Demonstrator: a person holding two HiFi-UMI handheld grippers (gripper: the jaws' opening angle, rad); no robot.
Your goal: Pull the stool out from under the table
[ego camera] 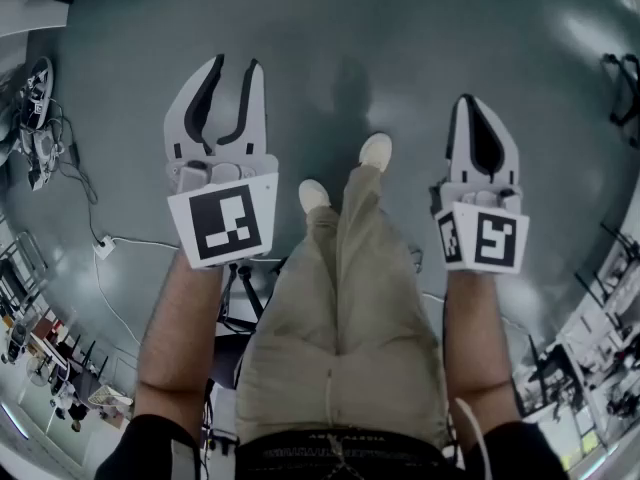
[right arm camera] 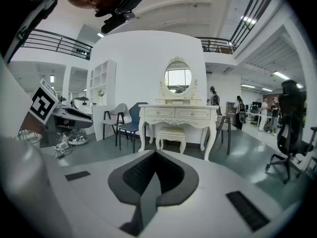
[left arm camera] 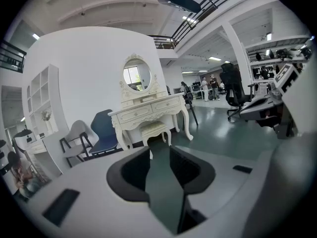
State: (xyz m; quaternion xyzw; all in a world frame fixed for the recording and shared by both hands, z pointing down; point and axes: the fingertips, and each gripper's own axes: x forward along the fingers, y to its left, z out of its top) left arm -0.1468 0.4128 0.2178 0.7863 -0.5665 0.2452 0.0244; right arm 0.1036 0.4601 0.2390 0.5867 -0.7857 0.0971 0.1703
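Observation:
A cream stool (left arm camera: 154, 129) with a padded top stands tucked between the legs of an ornate cream dressing table (left arm camera: 148, 110) with an oval mirror, several steps ahead across the green floor. The right gripper view shows the same stool (right arm camera: 171, 133) under the table (right arm camera: 179, 114). My left gripper (left arm camera: 159, 150) is open, with only floor between its fingers. My right gripper (right arm camera: 155, 155) is shut on nothing. In the head view the left gripper (ego camera: 235, 64) and right gripper (ego camera: 468, 100) are held out at waist height over bare floor, far from the stool.
A grey chair (left arm camera: 78, 135) and a blue chair (left arm camera: 104, 130) stand left of the table, and a dark chair (right arm camera: 225, 123) stands at its right. An office chair (left arm camera: 233, 90) and desks are further right. Cables (ego camera: 45, 133) lie on the floor at my left. People stand far back.

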